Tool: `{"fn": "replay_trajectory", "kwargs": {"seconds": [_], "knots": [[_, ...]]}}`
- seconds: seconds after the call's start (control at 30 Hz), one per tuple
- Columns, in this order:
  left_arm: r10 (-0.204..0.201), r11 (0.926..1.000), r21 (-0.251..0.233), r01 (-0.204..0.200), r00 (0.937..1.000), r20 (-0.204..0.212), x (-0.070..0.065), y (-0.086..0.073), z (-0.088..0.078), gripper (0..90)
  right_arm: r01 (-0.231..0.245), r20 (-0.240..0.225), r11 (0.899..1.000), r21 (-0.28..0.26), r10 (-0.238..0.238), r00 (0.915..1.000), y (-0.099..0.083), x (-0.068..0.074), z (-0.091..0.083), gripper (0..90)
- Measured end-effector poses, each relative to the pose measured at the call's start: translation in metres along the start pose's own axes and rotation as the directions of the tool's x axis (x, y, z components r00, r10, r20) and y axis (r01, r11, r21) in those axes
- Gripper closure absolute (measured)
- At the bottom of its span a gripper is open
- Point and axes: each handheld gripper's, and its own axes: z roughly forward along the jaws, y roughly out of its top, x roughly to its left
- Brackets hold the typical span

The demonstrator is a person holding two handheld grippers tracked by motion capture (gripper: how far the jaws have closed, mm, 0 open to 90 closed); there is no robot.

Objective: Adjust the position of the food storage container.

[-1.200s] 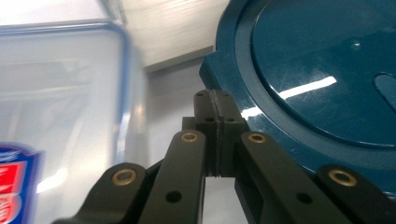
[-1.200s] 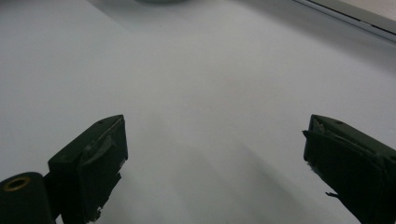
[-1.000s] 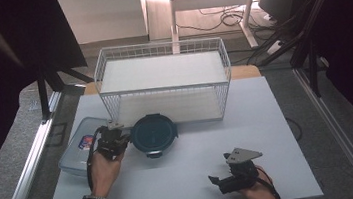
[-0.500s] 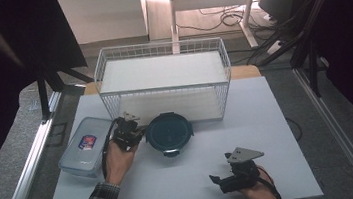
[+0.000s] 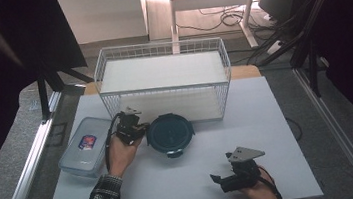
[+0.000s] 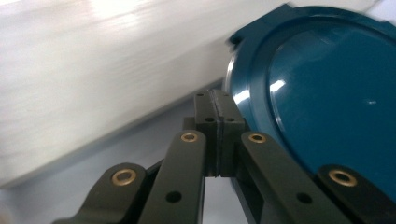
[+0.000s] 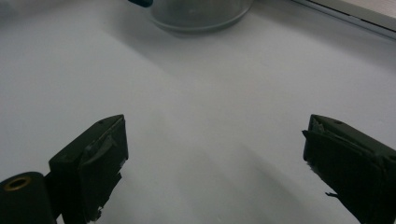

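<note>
A round container with a dark teal lid (image 5: 170, 133) stands on the white table in front of the wire basket. My left gripper (image 5: 137, 128) is right at its left side, jaws pressed together with nothing between them. In the left gripper view the shut fingertips (image 6: 218, 100) sit against the rim of the teal lid (image 6: 327, 93). My right gripper (image 5: 222, 180) rests low near the table's front edge, open and empty. In its own view, bare table lies between the wide-apart jaws of the right gripper (image 7: 215, 154), and the container's clear base (image 7: 201, 14) is far ahead.
A white wire basket (image 5: 163, 88) with a shelf stands at the back of the white table (image 5: 269, 134). A clear rectangular box with a labelled lid (image 5: 85, 146) lies at the left, beside the left hand. A metal rail (image 5: 30, 161) runs along the left edge.
The left gripper has moved right, away from the clear box, and the round container has slid right ahead of it. The right gripper has kept still.
</note>
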Motion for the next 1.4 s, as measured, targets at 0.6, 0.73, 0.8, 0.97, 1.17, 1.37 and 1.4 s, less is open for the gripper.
{"fn": "replay_trajectory", "kwargs": {"seconds": [0.6,0.73,0.8,0.97,1.17,1.37,1.4], "knots": [[0.000,0.9999,0.015,-0.003,0.9830,0.184,-0.047,-0.017,-0.003,90.0,-0.074,0.091,0.996,-0.059,0.079,0.9927,0.005,-0.007,-0.013,0.0],[0.064,0.9962,0.041,-0.077,0.9660,0.250,-0.076,-0.016,0.007,90.0,-0.090,0.100,0.994,-0.055,0.096,0.9904,0.007,-0.011,-0.017,0.0],[0.088,0.9939,0.040,-0.102,0.9594,0.268,-0.089,-0.013,0.009,90.0,-0.107,0.107,0.993,-0.055,0.113,0.9878,0.008,-0.012,-0.020,0.0],[0.165,0.9860,-0.006,-0.167,0.9661,0.199,-0.086,-0.015,-0.006,89.8,-0.104,0.128,0.993,-0.056,0.110,0.9856,0.015,-0.012,-0.031,19.3],[0.167,0.9837,-0.092,-0.154,0.9755,0.144,-0.064,-0.039,-0.042,52.2,-0.012,0.070,0.999,-0.032,0.014,0.9974,0.037,-0.002,-0.030,55.0],[0.155,0.9780,-0.166,-0.126,0.9731,0.171,-0.052,-0.073,-0.065,20.3,0.056,-0.003,0.998,0.018,-0.056,0.9985,0.068,0.009,-0.001,84.4],[0.156,0.9774,-0.168,-0.128,0.9739,0.165,-0.052,-0.077,-0.067,16.1,0.052,-0.037,0.998,0.022,-0.051,0.9980,0.075,0.010,0.009,87.3]]}}
